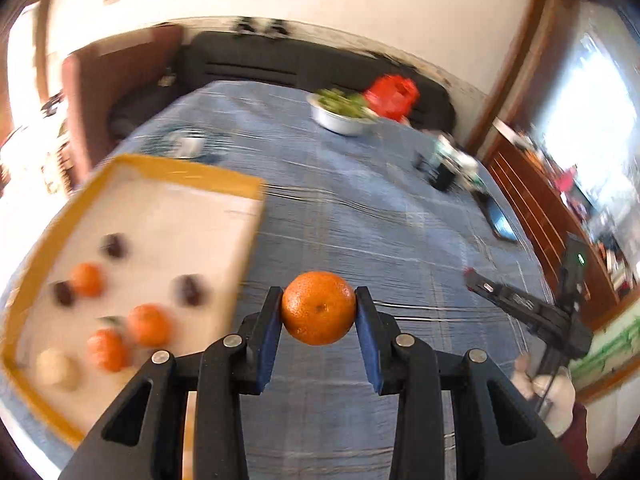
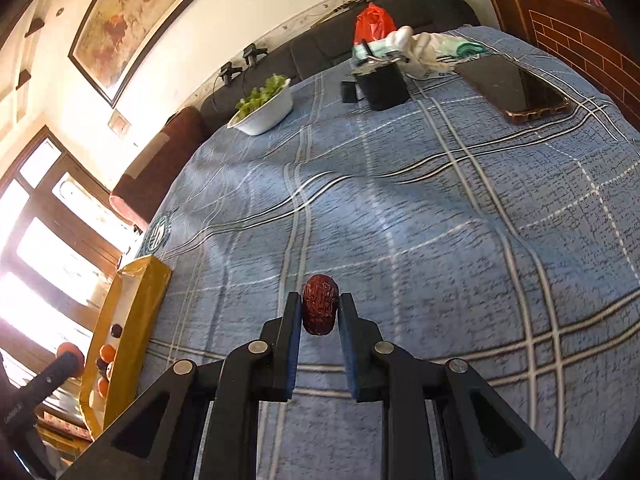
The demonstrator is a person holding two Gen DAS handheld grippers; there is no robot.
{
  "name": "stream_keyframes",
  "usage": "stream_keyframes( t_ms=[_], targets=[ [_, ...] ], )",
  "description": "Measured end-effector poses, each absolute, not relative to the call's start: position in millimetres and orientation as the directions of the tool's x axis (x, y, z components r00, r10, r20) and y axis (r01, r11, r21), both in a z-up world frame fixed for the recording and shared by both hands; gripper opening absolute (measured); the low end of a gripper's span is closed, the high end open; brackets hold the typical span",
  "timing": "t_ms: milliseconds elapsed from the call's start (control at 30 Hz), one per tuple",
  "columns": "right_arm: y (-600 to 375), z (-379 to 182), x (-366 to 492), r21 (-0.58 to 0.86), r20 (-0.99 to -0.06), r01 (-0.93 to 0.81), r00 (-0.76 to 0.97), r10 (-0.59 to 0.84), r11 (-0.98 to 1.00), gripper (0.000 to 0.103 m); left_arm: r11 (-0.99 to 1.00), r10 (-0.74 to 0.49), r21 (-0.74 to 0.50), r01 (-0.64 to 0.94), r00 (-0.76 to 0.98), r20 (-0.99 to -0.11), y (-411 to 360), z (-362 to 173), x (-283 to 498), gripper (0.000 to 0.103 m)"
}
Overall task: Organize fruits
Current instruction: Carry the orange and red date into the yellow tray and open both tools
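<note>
My left gripper (image 1: 319,307) jaws clamp an orange (image 1: 319,308), my right gripper (image 2: 320,307) jaws pinch a red date (image 2: 320,305), both above the tabletop (image 2: 440,240), the tray (image 1: 132,208) already holding several fruits.

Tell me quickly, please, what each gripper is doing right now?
Left gripper: shut on the orange.
Right gripper: shut on the date.

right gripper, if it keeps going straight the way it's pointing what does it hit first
Probably nothing but the blue plaid cloth. The right gripper, shut on the red date, points across bare cloth; the black box lies far ahead, though depth is unclear.
</note>
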State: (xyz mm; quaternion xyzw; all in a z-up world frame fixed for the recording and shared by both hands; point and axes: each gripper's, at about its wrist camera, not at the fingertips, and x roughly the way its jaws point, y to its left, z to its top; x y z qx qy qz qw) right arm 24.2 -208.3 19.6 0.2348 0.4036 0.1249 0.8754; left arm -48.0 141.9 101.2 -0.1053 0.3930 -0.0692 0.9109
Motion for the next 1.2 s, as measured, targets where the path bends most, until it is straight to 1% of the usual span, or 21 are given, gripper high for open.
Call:
stream_keyframes(
  t_ms=[100, 233, 333, 400, 533, 633, 733, 900, 1033, 1200],
  targets=[
    [-183, 34, 10, 0.510, -0.639, -0.074, 0.635, 0.435, 0.857, 0.020, 0.966, -0.135, -0.250, -0.063, 0.704, -0.698, 195, 109, -62, 0.035],
    [-135, 67, -9, 0.492, -0.610, -0.187, 0.623, 0.490, 0.850, 0.021, 0.939, -0.032, -0.272, -0.212, 0.730, -0.683, 267, 115, -81, 0.035],
    [-97, 93, -22, 0.477, -0.583, -0.271, 0.613, 0.532, 0.836, 0.021, 0.915, 0.029, -0.281, -0.288, 0.743, -0.669, 303, 116, -92, 0.035],
    [-76, 107, -28, 0.488, -0.568, -0.313, 0.595, 0.569, 0.815, 0.021, 0.902, 0.073, -0.276, -0.332, 0.747, -0.660, 324, 116, -101, 0.035],
    [-28, 136, -33, 0.572, -0.507, -0.391, 0.523, 0.685, 0.721, 0.021, 0.889, 0.162, -0.227, -0.398, 0.737, -0.656, 344, 110, -107, 0.035],
    [19, 144, -36, 0.591, -0.482, -0.459, 0.458, 0.747, 0.663, 0.022, 0.888, 0.144, -0.239, -0.394, 0.729, -0.669, 351, 98, -106, 0.035],
    [68, 126, -45, 0.575, -0.523, -0.493, 0.392, 0.757, 0.653, 0.022, 0.887, 0.113, -0.258, -0.383, 0.721, -0.684, 354, 85, -105, 0.035],
    [125, 77, -54, 0.506, -0.645, -0.533, 0.288, 0.708, 0.678, 0.022, 0.873, 0.084, -0.290, -0.392, 0.708, -0.702, 363, 69, -103, 0.035],
    [149, 52, -60, 0.389, -0.728, -0.578, 0.285, 0.624, 0.717, 0.022, 0.849, 0.053, -0.338, -0.405, 0.704, -0.708, 376, 62, -101, 0.036],
    [171, 33, -67, 0.301, -0.780, -0.630, 0.270, 0.565, 0.716, 0.022, 0.838, 0.027, -0.373, -0.399, 0.712, -0.702, 385, 60, -104, 0.043]
  ],
)
